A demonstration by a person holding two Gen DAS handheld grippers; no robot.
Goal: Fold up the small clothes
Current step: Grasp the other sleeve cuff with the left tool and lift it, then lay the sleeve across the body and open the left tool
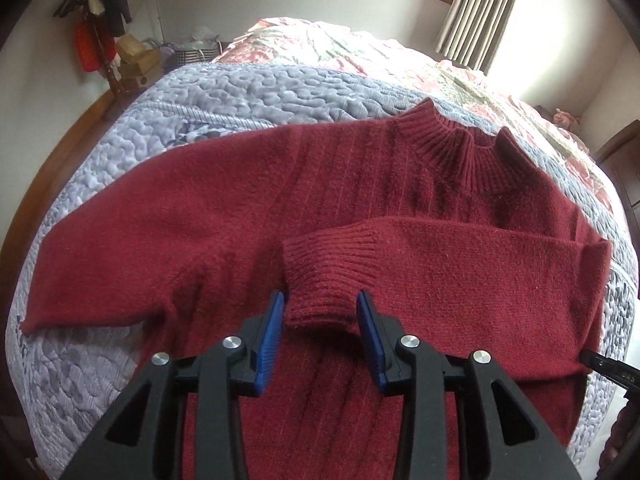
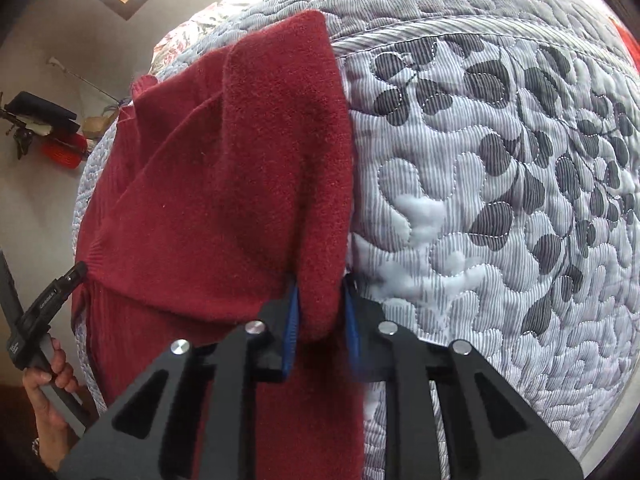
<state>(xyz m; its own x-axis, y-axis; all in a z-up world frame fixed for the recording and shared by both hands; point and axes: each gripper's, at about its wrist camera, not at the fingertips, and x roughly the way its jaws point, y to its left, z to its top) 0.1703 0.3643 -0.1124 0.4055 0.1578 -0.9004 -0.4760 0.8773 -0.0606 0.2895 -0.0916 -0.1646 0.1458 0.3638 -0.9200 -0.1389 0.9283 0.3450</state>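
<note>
A dark red sweater (image 1: 320, 184) is lying flat on a quilted bed (image 1: 248, 84), one sleeve already folded across its chest. The left tongs (image 1: 320, 312) are hovering open around that sleeve's ribbed cuff (image 1: 320, 272), jaws either side, not visibly pinching. The right tongs (image 2: 320, 320) are gripping the folded side edge nearest them.

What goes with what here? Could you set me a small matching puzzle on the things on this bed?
Things:
1. cuff
2. collar
3. left sleeve
4. quilt

Descriptions:
A. stretched out flat to the side
B. grey, with a leaf print
C. between the blue pads of the left gripper
D. ribbed, standing up at the far end of the sweater

Pairs: 1-C, 2-D, 3-A, 4-B
</note>
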